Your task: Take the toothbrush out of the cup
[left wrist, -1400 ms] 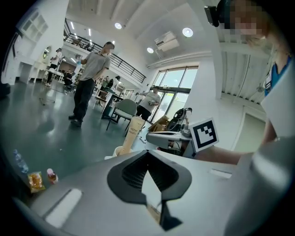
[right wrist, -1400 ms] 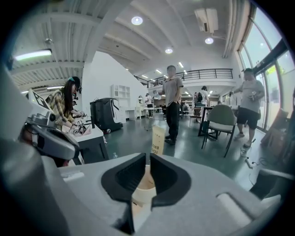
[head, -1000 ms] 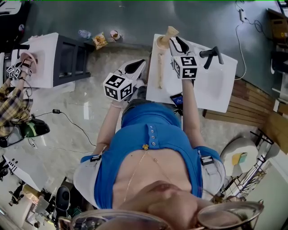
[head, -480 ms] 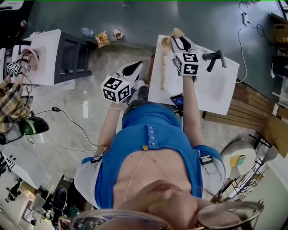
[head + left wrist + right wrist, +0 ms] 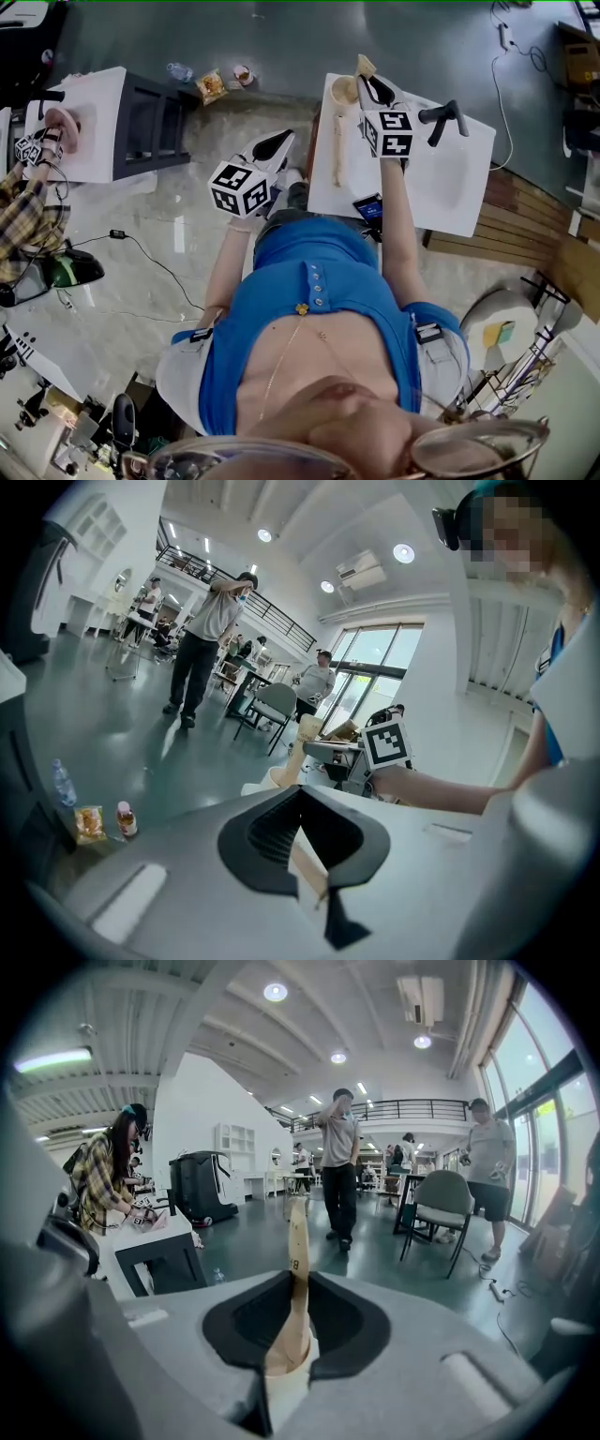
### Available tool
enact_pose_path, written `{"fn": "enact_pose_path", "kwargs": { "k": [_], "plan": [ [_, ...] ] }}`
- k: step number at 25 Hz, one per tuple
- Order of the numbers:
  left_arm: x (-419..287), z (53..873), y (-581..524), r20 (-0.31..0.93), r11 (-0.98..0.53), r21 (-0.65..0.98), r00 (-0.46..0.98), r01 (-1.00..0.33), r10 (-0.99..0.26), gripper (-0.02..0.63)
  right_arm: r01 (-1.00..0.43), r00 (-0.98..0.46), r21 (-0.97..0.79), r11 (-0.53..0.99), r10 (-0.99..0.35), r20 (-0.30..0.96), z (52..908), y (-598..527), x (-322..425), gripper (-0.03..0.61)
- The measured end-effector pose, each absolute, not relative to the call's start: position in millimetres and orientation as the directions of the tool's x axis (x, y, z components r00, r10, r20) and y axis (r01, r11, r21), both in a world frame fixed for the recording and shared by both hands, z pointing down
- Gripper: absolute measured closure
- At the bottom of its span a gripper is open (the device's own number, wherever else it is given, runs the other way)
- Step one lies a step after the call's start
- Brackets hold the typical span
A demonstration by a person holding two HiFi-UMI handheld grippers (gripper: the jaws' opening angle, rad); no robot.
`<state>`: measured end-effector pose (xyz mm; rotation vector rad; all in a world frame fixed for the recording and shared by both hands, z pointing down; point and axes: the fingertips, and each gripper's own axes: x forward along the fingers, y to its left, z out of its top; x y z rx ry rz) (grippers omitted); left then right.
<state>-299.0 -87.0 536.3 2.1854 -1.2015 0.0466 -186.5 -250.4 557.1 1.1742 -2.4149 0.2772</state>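
Has just been closing the jaws of the right gripper (image 5: 289, 1365), now clamped on the toothbrush (image 5: 296, 1269), standing in the cup (image 5: 286, 1399) at the far left corner of the white bench (image 5: 441, 178). Holds the left gripper (image 5: 312, 886) pressed together left of the bench, over the glossy pale floor (image 5: 169, 234). Flat tan wood for the toothbrush, a round cream cup, a long wooden stick (image 5: 336, 141) lying near it.

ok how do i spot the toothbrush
Find the white table on the right. At its far left corner sits a cream cup. The toothbrush is the pale stick standing in it, unlike the longer stick lying flat alongside.
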Motion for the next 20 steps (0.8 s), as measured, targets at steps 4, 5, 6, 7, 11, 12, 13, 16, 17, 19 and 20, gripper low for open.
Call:
{"fn": "enact_pose_path", "kwargs": {
  "k": [4, 5, 6, 7, 11, 12, 13, 16, 17, 19, 20],
  "plan": [
    [-294, 530, -86, 0.308, -0.396, 0.509, 0.591, -0.765, -0.746, 0.612, -0.779, -0.566, 0.003, 0.627, -0.704, 0.429, 542, -246, -185, 0.531],
    [-293, 529, -86, 0.304, -0.399, 0.508, 0.593, -0.763, -0.746, 0.612, -0.778, -0.571, 0.003, 0.629, -0.708, 0.417, 537, -244, -184, 0.532],
    [-292, 527, -85, 0.301, -0.402, 0.509, 0.595, -0.761, -0.745, 0.612, -0.777, -0.575, 0.003, 0.629, -0.712, 0.403, 531, -243, -183, 0.534],
    [-291, 526, -85, 0.296, -0.405, 0.512, 0.598, -0.758, -0.745, 0.612, -0.777, -0.578, 0.004, 0.629, -0.717, 0.390, 524, -241, -182, 0.535],
    [-286, 519, -84, 0.280, -0.420, 0.517, 0.611, -0.746, -0.740, 0.612, -0.781, -0.588, 0.001, 0.624, -0.737, 0.333, 499, -234, -178, 0.540],
    [-285, 517, -84, 0.277, -0.426, 0.515, 0.615, -0.743, -0.738, 0.612, -0.781, -0.591, -0.001, 0.624, -0.740, 0.320, 492, -232, -177, 0.541],
    [-283, 516, -84, 0.274, -0.432, 0.514, 0.619, -0.741, -0.736, 0.612, -0.781, -0.594, -0.002, 0.625, -0.742, 0.310, 486, -230, -176, 0.541],
    [-278, 512, -82, 0.268, -0.447, 0.511, 0.630, -0.734, -0.729, 0.612, -0.779, -0.602, -0.001, 0.627, -0.748, 0.280, 468, -223, -173, 0.545],
    [-276, 511, -81, 0.267, -0.452, 0.510, 0.634, -0.732, -0.725, 0.612, -0.780, -0.603, -0.001, 0.626, -0.751, 0.270, 463, -220, -171, 0.545],
    [-271, 509, -78, 0.262, -0.461, 0.512, 0.643, -0.724, -0.719, 0.612, -0.780, -0.606, -0.005, 0.625, -0.754, 0.252, 452, -214, -167, 0.548],
    [-269, 508, -77, 0.259, -0.465, 0.514, 0.647, -0.721, -0.717, 0.612, -0.780, -0.608, -0.007, 0.626, -0.755, 0.244, 447, -211, -165, 0.548]
  ]
}}
